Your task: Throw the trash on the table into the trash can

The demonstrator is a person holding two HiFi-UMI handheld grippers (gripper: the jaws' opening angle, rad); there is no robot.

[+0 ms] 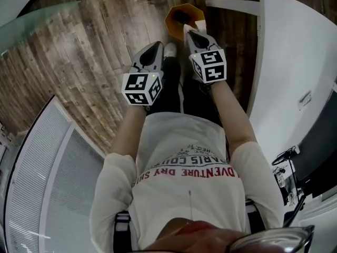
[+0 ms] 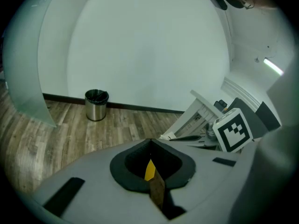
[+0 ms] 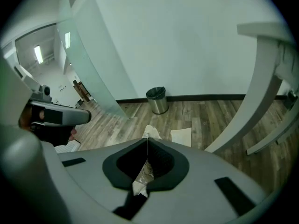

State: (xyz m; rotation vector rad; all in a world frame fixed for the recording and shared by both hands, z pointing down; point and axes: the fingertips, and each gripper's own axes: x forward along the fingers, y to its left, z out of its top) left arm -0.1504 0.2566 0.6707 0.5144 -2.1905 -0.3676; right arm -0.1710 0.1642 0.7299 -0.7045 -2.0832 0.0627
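Observation:
A steel trash can (image 2: 96, 105) with a black liner stands on the wooden floor by the white wall, far from both grippers; the right gripper view has this trash can (image 3: 157, 100) too. My left gripper (image 2: 150, 146) is shut on a yellow-and-brown scrap (image 2: 152, 174) that sticks up between the pads. My right gripper (image 3: 147, 141) is shut on a crumpled pale wrapper (image 3: 144, 174). In the head view the left gripper (image 1: 157, 47) and right gripper (image 1: 189, 33) are held side by side at waist height over the floor.
An orange eight-sided object (image 1: 184, 16) lies on the floor just past the gripper tips; what it is I cannot tell. A white table (image 1: 295, 62) stands at the right. A sheet of white paper (image 3: 182, 136) lies on the floor. A glass partition (image 3: 88, 64) rises at the left.

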